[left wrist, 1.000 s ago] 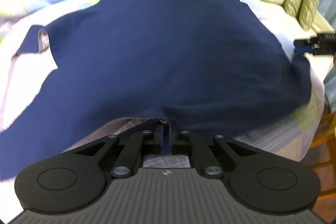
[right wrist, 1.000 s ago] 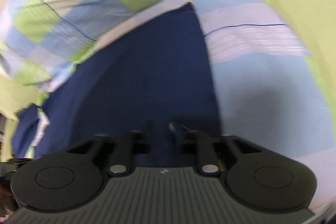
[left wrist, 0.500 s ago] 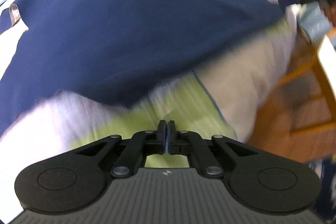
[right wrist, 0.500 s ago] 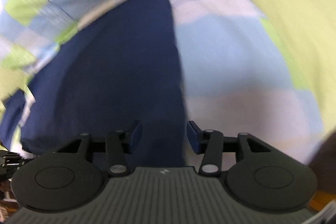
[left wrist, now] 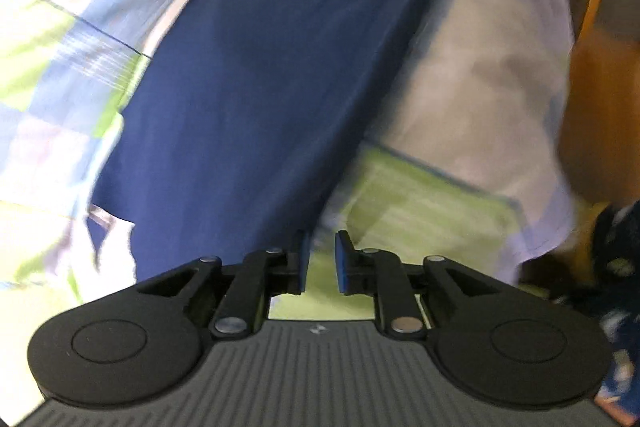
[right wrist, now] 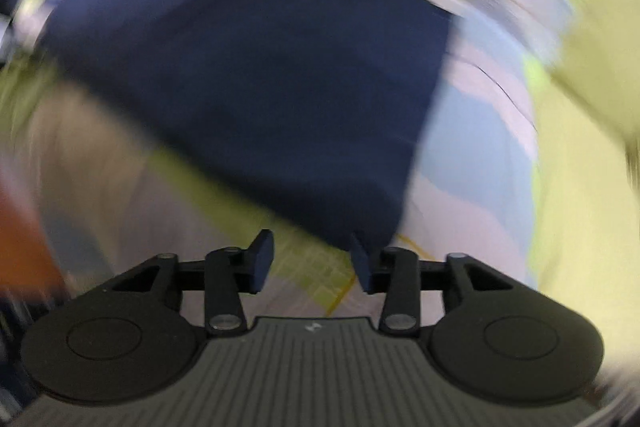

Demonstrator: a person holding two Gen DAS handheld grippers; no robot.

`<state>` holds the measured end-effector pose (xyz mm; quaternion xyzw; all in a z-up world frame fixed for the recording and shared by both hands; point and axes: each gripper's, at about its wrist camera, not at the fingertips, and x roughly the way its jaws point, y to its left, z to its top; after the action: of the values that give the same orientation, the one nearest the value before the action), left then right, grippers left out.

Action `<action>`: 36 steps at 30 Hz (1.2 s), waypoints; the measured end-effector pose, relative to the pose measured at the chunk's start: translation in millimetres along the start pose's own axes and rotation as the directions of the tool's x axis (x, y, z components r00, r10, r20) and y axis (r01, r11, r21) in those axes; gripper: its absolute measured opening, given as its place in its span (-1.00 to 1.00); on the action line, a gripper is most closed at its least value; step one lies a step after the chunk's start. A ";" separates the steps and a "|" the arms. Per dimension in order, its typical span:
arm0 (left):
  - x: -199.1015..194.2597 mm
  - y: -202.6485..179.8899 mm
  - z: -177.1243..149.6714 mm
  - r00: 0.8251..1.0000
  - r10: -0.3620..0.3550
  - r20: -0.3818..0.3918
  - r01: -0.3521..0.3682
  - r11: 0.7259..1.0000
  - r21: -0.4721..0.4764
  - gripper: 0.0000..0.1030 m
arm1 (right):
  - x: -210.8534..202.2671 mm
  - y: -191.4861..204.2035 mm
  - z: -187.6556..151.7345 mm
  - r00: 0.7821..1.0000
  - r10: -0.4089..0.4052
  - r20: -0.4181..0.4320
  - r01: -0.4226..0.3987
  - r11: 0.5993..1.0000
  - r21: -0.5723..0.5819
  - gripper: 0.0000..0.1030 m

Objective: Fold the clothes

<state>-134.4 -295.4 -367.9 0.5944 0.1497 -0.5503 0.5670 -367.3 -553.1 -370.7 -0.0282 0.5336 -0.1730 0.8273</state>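
Note:
A navy blue garment (left wrist: 280, 75) lies spread flat on a bed with a blue, green and white checked sheet (left wrist: 60, 39). In the left wrist view its near edge runs just left of my left gripper (left wrist: 320, 259), whose jaws are opening with only bedsheet showing between them. The right wrist view is blurred. There the garment (right wrist: 260, 87) fills the middle, and its near corner sits just beyond the right fingertip of my right gripper (right wrist: 312, 259). Those jaws are closing, with a gap and no cloth between them.
The bed's edge falls away at the right of the left wrist view, where wooden furniture and floor (left wrist: 600, 75) show. A dark patterned item (left wrist: 620, 247) lies low at the far right. A plain yellow-green cover (right wrist: 580, 187) lies right of the garment.
The left gripper let go of the garment's hem, pulled off it towards the bed edge, rolled, and its jaws parted. The right gripper slid off the cloth to its near corner while rolling, its jaws narrowing.

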 end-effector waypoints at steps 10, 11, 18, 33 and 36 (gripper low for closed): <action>39.5 -5.4 7.8 0.998 0.020 0.054 -0.031 0.979 0.201 -0.90 | 32.8 8.3 2.5 0.992 -0.121 0.042 0.128 0.932 -0.338 -0.69; 38.4 -2.7 8.2 0.998 0.008 0.056 -0.019 0.980 0.199 -0.93 | 38.6 7.7 4.7 0.993 -0.105 0.046 0.115 0.923 -0.368 -0.93; 1.2 8.5 -11.7 0.985 -0.151 0.083 0.119 0.943 0.310 -1.00 | 6.3 -34.3 29.7 0.994 -0.060 0.089 0.089 0.925 -0.368 -0.96; -26.4 28.3 -8.0 0.981 -0.175 0.086 0.173 0.985 0.030 -0.72 | 9.4 -58.1 63.5 0.999 0.031 -0.028 -0.033 0.996 -0.078 -0.64; 4.3 54.8 7.1 0.995 -0.075 0.072 0.088 0.974 -0.210 -0.58 | 20.0 -59.4 79.6 0.991 0.102 0.083 -0.110 0.988 0.105 -0.64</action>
<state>-92.4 -320.4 -341.7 0.5057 0.2139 -0.5727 0.6088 -304.0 -626.2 -340.3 0.0387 0.4918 -0.1564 0.8557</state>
